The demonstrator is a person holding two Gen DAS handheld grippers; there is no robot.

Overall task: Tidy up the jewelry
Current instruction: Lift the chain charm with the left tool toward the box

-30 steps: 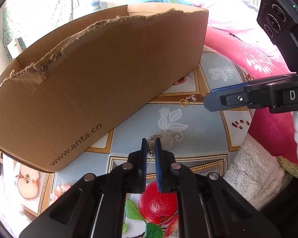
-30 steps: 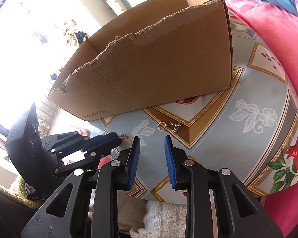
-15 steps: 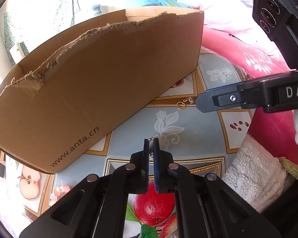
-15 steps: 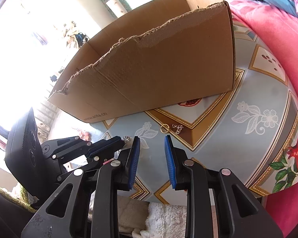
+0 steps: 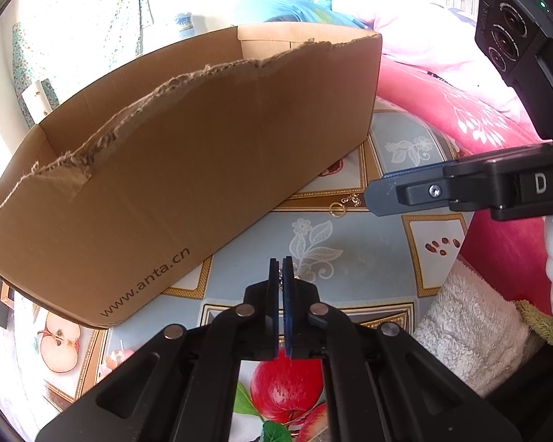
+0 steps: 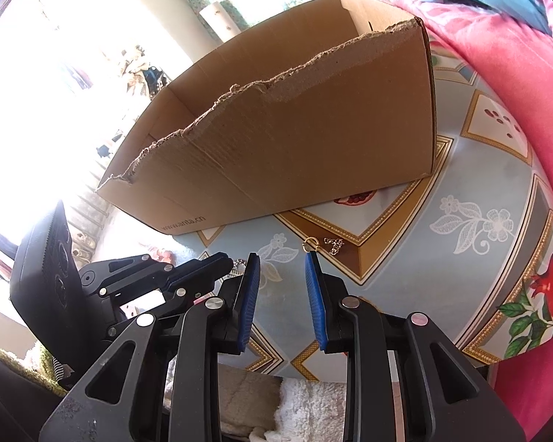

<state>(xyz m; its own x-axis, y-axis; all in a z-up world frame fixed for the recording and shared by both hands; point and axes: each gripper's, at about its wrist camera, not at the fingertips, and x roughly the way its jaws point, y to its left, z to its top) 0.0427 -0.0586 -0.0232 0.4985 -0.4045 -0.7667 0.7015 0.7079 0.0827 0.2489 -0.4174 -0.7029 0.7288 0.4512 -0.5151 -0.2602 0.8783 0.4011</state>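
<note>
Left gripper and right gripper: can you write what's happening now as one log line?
left gripper: shut on silver chain | right gripper: open, near gold ring | ring, small chain: on tablecloth | cardboard box: behind

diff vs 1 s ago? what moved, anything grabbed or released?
The left gripper closed: its jaws, slightly apart a second ago, now pinch a small silver chain, which has come up off the tablecloth. The right gripper stays open and has eased toward the gold ring and the second chain. Those two pieces and the cardboard box lie where they were.
</note>
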